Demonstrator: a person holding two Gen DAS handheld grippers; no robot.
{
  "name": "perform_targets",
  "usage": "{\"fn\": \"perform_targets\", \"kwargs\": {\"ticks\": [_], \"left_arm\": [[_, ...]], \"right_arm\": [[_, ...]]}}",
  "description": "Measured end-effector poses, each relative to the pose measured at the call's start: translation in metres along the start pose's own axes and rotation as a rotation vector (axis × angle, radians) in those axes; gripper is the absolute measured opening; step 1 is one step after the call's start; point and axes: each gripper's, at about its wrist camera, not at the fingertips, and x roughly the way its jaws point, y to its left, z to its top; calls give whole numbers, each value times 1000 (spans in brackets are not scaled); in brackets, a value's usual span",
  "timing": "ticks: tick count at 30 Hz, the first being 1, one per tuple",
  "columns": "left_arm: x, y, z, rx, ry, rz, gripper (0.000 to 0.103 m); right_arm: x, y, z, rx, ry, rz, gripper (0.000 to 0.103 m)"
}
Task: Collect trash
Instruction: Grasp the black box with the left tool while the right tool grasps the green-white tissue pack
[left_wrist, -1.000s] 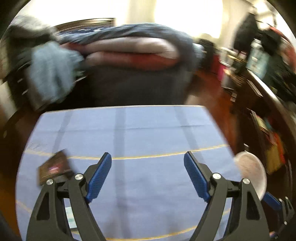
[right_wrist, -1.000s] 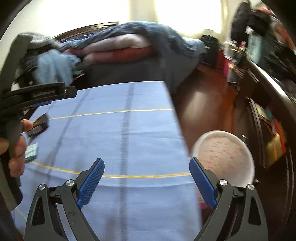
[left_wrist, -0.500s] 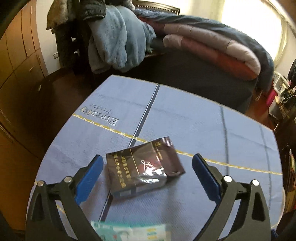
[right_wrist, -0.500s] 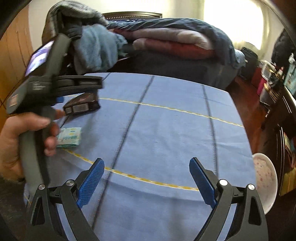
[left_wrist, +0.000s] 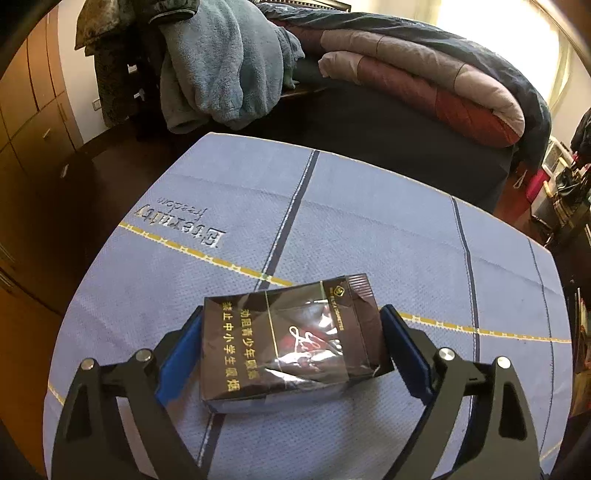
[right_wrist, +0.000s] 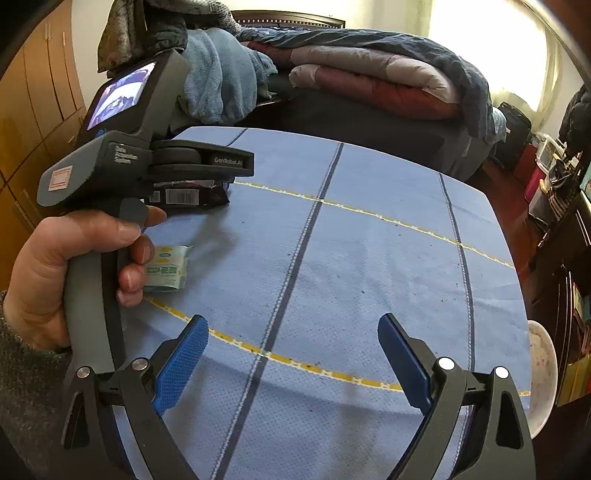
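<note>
Pack (left_wrist: 290, 343) lies flat on the desk (left_wrist: 369, 229) right between the blue pads (left_wrist: 177, 356) of the left tool (left_wrist: 291, 354), its long axis running across from pad to pad. The jaws have just been closing a little from wide; whether the pads press the pack yet cannot be told.

From the right wrist view, the right tool (right_wrist: 291, 363) stands wide and empty, well apart from the pack (right_wrist: 188, 195). A green wrapper (right_wrist: 168, 267) lies nearer than the pack, and a bowl (right_wrist: 541, 373) sits past the desk's right edge.
</note>
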Motion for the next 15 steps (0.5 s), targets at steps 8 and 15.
{"fn": "perform_targets", "kwargs": {"ticks": [8, 15], "left_arm": [[-18, 27, 1, -8, -28, -28, 89], [-49, 68, 4, -5, -90, -29, 89]], "right_arm": [[5, 19, 7, -20, 3, 15, 93], [18, 50, 15, -32, 25, 103, 93]]}}
